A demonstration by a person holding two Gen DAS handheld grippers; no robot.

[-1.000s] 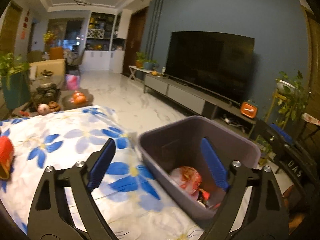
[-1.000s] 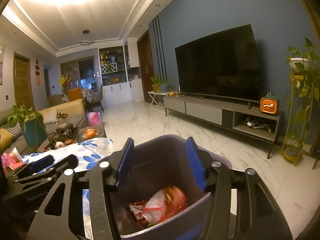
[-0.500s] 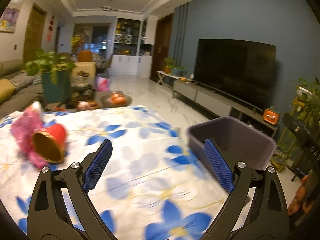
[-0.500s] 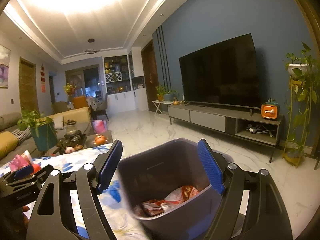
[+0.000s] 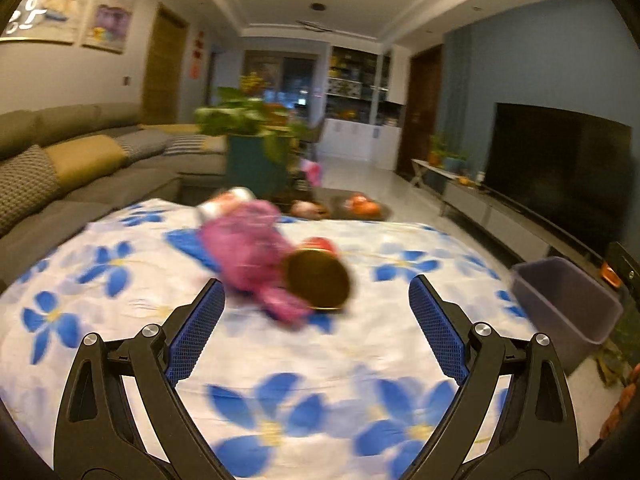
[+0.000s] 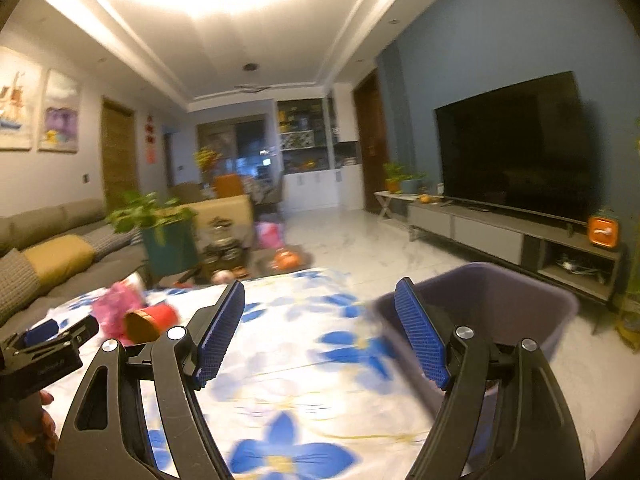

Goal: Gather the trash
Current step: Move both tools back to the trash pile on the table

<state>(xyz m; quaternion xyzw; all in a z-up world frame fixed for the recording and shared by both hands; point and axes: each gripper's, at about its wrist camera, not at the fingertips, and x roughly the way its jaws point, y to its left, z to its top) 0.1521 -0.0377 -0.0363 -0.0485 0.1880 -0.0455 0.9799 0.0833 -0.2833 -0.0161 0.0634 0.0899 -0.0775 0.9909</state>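
Trash lies ahead on the flowered tablecloth (image 5: 120, 300): a pink wrapper (image 5: 248, 248) touching a red cup (image 5: 320, 276) on its side, beyond my left gripper (image 5: 316, 320), whose jaws are spread and empty. My right gripper (image 6: 320, 328) is released too, nothing between its pads, with the gray bin (image 6: 520, 304) just off the table's right edge.

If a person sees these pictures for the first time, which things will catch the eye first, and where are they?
First comes the white cloth with blue flowers, spread over the table in the foreground. On it lie a pink crumpled bag and a red cup tipped on its side, just ahead of the left gripper, whose jaws stand open. At the table's right edge stands a grey bin, and a large dark television fills the blue wall.
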